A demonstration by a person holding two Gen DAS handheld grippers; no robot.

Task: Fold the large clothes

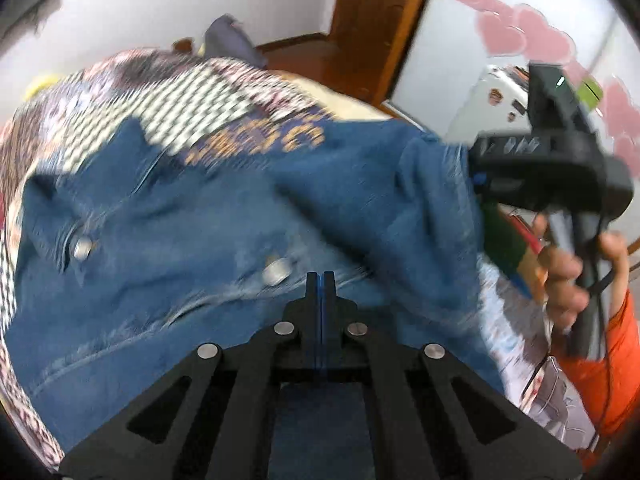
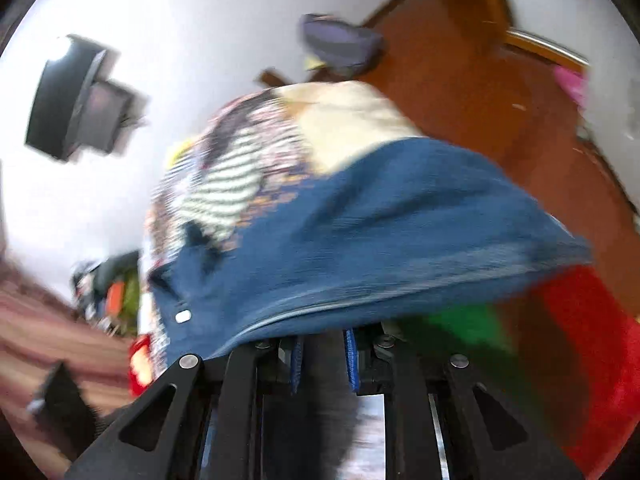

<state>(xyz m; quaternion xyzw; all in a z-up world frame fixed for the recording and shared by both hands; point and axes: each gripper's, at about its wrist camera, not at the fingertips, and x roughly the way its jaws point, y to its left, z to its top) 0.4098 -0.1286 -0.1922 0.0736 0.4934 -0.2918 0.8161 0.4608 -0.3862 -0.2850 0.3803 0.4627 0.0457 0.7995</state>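
Note:
A blue denim jacket (image 1: 224,208) with metal buttons and orange lettering lies spread over a patterned bed cover (image 1: 120,76). My left gripper (image 1: 321,280) is shut, its fingers pressed together on the jacket's near edge. The right gripper's body (image 1: 548,152) shows at the far right of the left wrist view, at the jacket's right edge, held by a hand. In the right wrist view the jacket (image 2: 360,232) drapes over the right gripper (image 2: 322,336); its blue-padded fingers (image 2: 297,356) stand apart, tips hidden under the cloth. The frames are blurred by motion.
A person in an orange sleeve (image 1: 616,352) stands at right. Red and green cloth (image 2: 560,328) lies beside the jacket. A wooden floor (image 2: 460,92), a white wall, a dark wall-mounted unit (image 2: 76,100) and a purple bundle (image 2: 340,44) lie beyond the bed.

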